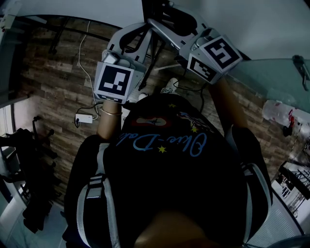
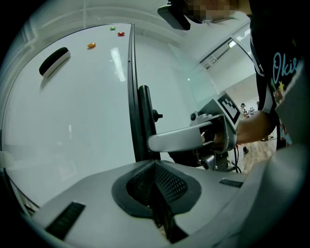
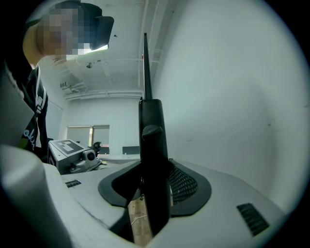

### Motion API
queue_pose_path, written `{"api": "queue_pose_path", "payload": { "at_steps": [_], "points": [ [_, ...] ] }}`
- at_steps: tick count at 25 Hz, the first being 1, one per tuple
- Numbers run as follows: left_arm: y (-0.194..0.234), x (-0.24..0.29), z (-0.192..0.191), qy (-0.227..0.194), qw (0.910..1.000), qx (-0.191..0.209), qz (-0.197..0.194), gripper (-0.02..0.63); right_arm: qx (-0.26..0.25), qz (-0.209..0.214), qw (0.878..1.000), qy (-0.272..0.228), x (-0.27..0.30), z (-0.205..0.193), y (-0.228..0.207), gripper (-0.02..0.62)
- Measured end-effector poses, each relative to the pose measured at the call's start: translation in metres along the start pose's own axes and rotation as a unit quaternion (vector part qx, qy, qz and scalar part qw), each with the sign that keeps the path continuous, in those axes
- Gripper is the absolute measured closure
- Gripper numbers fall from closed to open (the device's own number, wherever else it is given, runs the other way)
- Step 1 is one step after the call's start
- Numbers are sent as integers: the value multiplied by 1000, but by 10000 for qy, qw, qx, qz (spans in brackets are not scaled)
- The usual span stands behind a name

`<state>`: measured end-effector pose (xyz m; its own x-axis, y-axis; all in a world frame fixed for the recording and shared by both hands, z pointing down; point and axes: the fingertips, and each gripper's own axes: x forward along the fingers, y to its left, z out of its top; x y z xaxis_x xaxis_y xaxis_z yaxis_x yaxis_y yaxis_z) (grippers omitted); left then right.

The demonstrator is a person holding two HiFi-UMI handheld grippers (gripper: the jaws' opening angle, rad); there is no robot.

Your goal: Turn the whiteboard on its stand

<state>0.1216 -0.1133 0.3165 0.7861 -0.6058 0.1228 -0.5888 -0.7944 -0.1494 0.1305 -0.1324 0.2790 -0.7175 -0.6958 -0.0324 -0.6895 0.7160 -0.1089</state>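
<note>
The whiteboard point(image 2: 72, 111) fills the left of the left gripper view and the right of the right gripper view, where its white face point(image 3: 227, 97) is bare. Its black side frame point(image 2: 131, 87) runs down into my left gripper point(image 2: 157, 193), which is shut on that edge. My right gripper point(image 3: 150, 193) is shut on the black frame post point(image 3: 152, 140). In the head view both grippers are raised side by side, left gripper point(image 1: 138, 31) and right gripper point(image 1: 162, 24), meeting at the board's dark edge point(image 1: 147, 12). Each gripper shows in the other's view, close alongside.
A black eraser point(image 2: 54, 60) and small coloured magnets point(image 2: 91, 45) cling to the board. On the wood-plank floor point(image 1: 53, 82) lie cables and a white power adapter point(image 1: 85, 117). A glass panel point(image 1: 271, 77) is at the right, and dark furniture point(image 1: 24, 160) at the left.
</note>
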Motion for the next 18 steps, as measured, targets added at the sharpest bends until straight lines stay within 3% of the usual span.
{"api": "queue_pose_path", "payload": {
  "at_steps": [18],
  "points": [
    [4, -24, -4, 10, 9999, -10, 124, 603, 17, 110, 9999, -11, 7, -3, 24, 407]
  ]
}}
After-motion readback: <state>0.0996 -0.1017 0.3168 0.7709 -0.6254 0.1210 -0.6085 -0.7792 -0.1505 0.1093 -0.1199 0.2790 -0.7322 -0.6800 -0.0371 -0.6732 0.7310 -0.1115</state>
